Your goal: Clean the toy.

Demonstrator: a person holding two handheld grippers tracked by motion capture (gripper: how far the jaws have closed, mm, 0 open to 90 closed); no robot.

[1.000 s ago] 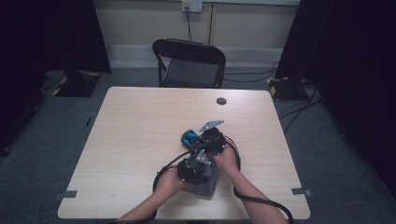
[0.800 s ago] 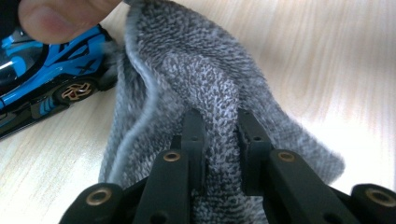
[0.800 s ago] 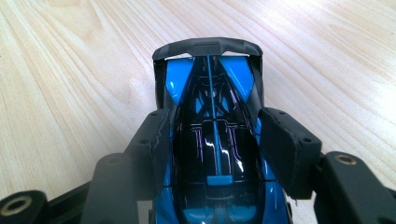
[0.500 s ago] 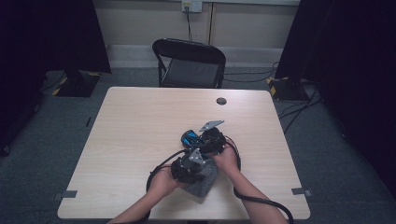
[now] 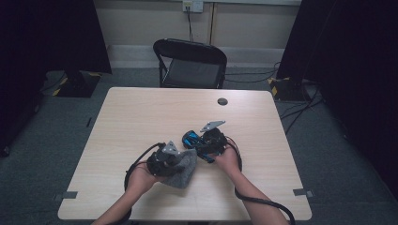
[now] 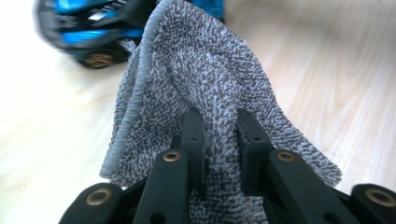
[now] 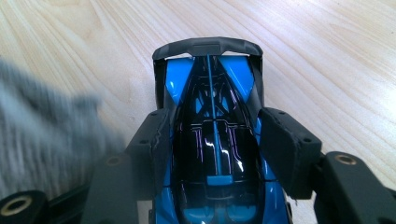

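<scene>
The left tool point(image 6: 215, 140) pinches a fold of grey knitted cloth point(image 6: 205, 84) between its two black jaws; the jaws stand close together with the bunched fabric pressed between them, and the rest of the cloth spreads out beyond the tips, its pale hemmed edge running down one side. In the high view the left tool point(image 5: 174, 154) sits in the person's left hand near the middle of the bench's point(image 5: 141, 117) near half, and the cloth point(image 5: 185, 169) hangs and rests beneath it, just beside the toy car point(image 5: 193, 139).

The right tool point(image 7: 212, 140) clamps the blue and black toy car point(image 7: 212, 116) by its flanks, one padded jaw pressed on each side of the body, the car's dark rear wing pointing away from the camera above the bench's wood grain. In the high view the right tool point(image 5: 206, 144) lies in the person's right hand, right of the bench's centre, with the grey plate on top tilted up.

A small dark round disc point(image 5: 222, 101) lies near the far edge of the bench, well apart from both hands. A black folding chair point(image 5: 190, 63) stands behind the far edge.
</scene>
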